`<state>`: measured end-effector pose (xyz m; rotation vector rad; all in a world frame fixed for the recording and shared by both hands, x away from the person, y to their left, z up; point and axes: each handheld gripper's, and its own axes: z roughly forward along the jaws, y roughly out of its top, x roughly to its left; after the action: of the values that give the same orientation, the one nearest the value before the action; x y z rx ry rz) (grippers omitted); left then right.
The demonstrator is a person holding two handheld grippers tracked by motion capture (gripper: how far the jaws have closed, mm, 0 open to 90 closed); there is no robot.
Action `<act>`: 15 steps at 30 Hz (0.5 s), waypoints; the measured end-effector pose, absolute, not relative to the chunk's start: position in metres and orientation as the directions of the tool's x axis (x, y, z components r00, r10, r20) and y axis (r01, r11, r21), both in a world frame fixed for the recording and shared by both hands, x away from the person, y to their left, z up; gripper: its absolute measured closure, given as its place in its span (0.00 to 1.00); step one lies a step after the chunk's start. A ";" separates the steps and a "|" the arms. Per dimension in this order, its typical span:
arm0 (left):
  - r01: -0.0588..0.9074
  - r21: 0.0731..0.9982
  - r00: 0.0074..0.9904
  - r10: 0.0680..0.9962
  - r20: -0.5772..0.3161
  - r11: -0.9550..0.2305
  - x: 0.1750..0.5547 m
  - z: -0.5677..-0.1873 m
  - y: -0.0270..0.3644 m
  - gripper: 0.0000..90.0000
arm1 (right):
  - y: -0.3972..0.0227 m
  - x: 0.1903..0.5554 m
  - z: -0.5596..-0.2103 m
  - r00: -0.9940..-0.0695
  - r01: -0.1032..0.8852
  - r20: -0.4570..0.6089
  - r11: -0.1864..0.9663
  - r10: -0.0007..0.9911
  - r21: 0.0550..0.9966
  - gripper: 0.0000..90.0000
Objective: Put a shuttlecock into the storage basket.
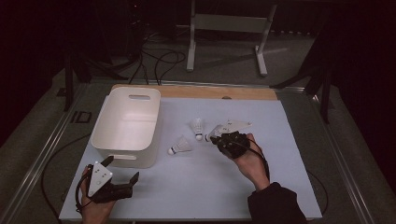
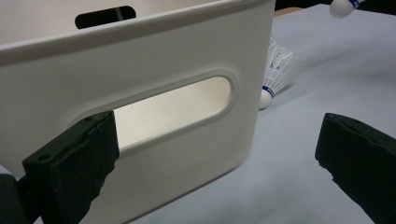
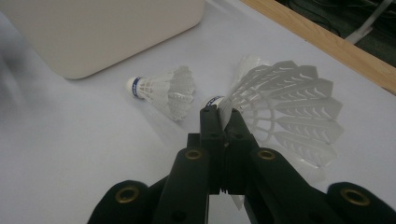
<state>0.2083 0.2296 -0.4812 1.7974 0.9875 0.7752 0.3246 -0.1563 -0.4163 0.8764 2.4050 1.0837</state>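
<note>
Right gripper is clamped on a shuttlecock's feather skirt, mid-table; best keep that pinch light and lift straight before swinging toward the white bin at the left edge; two more shuttlecocks lie between, easily clipped; left gripper, jaws wide apart, waits by the bin's near wall.

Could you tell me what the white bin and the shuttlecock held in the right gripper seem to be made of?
White bin: likely moulded plastic, matte, smooth rounded edges and handle slot. Held shuttlecock: skirt looks like thin white plastic mesh, ribbed and perforated, pinched in the right gripper.
</note>
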 end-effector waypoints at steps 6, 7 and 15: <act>0.298 0.918 0.481 0.872 0.092 -0.261 0.208 -0.481 0.230 0.00 | -0.155 0.327 -0.415 -0.742 0.388 -0.070 0.512 0.667 0.766 0.99; 0.298 0.918 0.481 0.872 0.092 -0.261 0.208 -0.481 0.230 0.00 | -0.154 0.327 -0.414 -0.742 0.387 -0.070 0.512 0.667 0.767 0.99; 0.297 0.918 0.481 0.872 0.092 -0.261 0.208 -0.481 0.230 0.00 | -0.152 0.329 -0.412 -0.744 0.379 -0.075 0.512 0.664 0.771 0.99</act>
<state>0.2085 0.2297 -0.4813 1.7975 0.9882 0.7752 0.3294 -0.1518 -0.4120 0.8651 2.3958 1.0918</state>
